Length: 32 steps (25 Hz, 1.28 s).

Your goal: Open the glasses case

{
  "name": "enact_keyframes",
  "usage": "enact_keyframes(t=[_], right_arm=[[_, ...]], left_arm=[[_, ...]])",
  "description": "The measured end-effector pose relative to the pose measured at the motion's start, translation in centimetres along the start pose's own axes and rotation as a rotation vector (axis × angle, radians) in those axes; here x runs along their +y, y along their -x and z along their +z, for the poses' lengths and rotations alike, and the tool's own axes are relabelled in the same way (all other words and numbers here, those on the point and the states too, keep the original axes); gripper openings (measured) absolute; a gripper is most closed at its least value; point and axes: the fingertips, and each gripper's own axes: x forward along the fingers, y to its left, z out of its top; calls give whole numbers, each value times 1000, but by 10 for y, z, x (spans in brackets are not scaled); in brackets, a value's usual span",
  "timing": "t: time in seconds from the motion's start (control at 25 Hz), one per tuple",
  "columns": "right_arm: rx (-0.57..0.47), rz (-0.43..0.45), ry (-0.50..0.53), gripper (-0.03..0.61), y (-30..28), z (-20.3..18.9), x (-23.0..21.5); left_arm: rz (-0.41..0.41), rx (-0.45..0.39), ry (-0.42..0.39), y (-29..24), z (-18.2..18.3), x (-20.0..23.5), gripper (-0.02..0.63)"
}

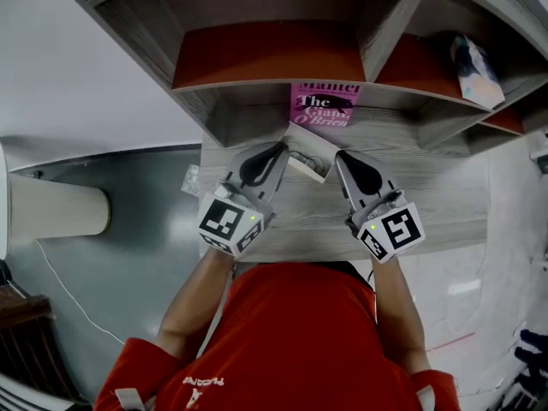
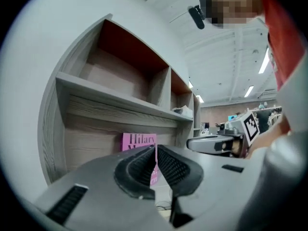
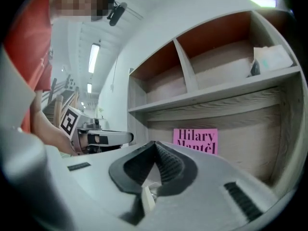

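Note:
In the head view a white glasses case lies on the wooden desk, apparently open, with thin dark lines showing inside it. My left gripper hovers at its left edge and my right gripper at its right edge, both pointing towards the shelves. In the left gripper view the left gripper is shut with nothing between its ribbed pads. The right gripper is also shut and empty. A pale piece of the case shows below the right jaws.
A pink book stands against the back of the desk under a wooden shelf unit. A white packet lies on an upper right shelf. A small clear bag sits at the desk's left edge, and a pale cylinder lies further left.

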Motion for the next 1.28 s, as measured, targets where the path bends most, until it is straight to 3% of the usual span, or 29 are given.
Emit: enact_keyframes(t=[0.4,1.28], right_arm=[[-89,-5,36,5,14,23,19],[-97,-22,26,4,23,20,18]], left_arm=[[3,-98,-46,14,34,-16,9],[6,-113,-54,16,39,-24,9]])
